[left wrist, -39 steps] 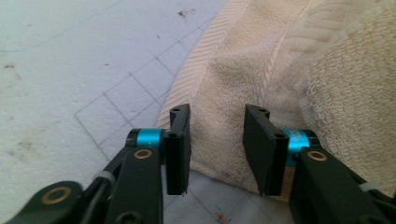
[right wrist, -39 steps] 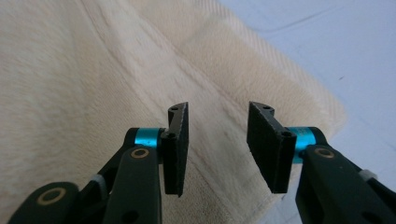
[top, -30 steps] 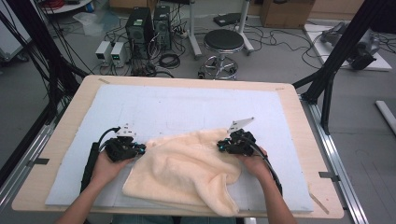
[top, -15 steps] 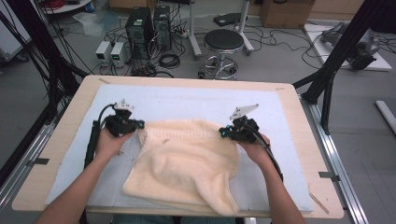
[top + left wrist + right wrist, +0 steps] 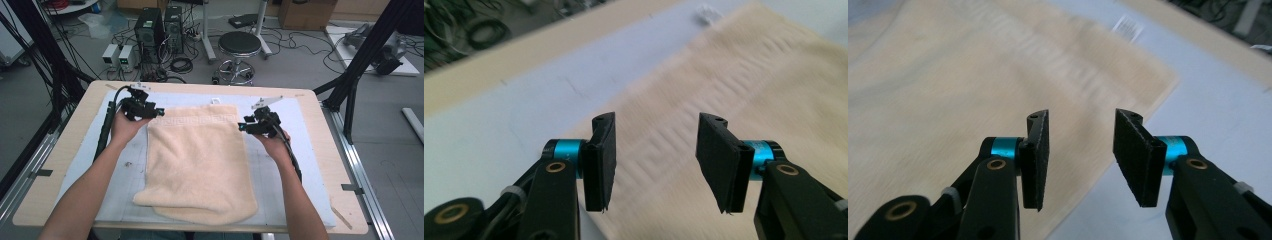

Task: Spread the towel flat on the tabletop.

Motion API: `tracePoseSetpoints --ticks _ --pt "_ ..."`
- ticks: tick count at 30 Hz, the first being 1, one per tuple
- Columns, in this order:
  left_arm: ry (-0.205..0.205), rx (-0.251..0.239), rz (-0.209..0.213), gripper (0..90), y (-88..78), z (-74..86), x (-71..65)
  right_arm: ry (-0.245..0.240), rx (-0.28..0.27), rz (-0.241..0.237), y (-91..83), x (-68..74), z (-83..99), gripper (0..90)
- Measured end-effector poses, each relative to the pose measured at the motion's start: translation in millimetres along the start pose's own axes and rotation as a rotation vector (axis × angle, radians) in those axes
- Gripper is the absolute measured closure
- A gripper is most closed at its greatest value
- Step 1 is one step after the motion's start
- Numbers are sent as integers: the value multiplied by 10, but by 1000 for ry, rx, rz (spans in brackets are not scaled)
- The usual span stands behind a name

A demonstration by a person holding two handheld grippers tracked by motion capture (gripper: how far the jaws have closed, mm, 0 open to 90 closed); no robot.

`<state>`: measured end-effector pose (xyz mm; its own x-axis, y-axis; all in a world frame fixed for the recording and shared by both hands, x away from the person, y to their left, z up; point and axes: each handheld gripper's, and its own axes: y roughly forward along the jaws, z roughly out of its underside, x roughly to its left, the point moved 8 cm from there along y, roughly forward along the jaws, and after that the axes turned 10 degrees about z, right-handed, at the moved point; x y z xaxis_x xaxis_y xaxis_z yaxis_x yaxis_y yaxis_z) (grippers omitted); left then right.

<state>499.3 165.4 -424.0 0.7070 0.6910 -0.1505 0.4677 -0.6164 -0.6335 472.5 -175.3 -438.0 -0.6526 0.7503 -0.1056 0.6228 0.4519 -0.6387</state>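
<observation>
A cream towel (image 5: 197,160) lies spread flat on the pale mat (image 5: 300,150), its near end folded double. My left gripper (image 5: 159,112) hovers just over the towel's far left corner. Its jaws have just been opening and stand apart with nothing between them (image 5: 656,120); the towel's patterned border (image 5: 774,90) lies below. My right gripper (image 5: 241,127) is above the towel's right edge near the far right corner. Its jaws have just been opening too and are empty (image 5: 1082,115), with the towel (image 5: 948,90) lying beneath them.
The mat covers a wooden table (image 5: 77,135). A small white tag (image 5: 215,101) lies on the mat beyond the towel's far edge. Behind the table stand a stool (image 5: 240,45), computer towers (image 5: 160,25) and floor cables. Black frame posts flank the table.
Both hands moved toward the far side and drew the rumpled towel out flat. Both grippers, shut on the towel's corners before, now stand open and have let it go.
</observation>
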Motion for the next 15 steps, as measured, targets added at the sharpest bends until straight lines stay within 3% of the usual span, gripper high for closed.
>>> tracePoseSetpoints --ticks 3,6,9,11,12,15 --pt "-4 -1 37 497 -41 215 -120 -33 -1 -30 -51 178 164 575" --pt "20 0 57 479 -111 396 -266 -53 -30 -52 -143 318 254 560" --pt "38 -6 69 460 -185 567 -411 -68 22 -95 -185 427 347 529" --pt "34 4 80 460 -228 689 -476 -96 46 -89 -201 483 390 533" --pt "39 18 78 464 -243 752 -493 -114 23 -72 -207 497 399 544" --pt "31 61 66 481 -254 931 -504 -114 40 -58 -148 492 480 558"
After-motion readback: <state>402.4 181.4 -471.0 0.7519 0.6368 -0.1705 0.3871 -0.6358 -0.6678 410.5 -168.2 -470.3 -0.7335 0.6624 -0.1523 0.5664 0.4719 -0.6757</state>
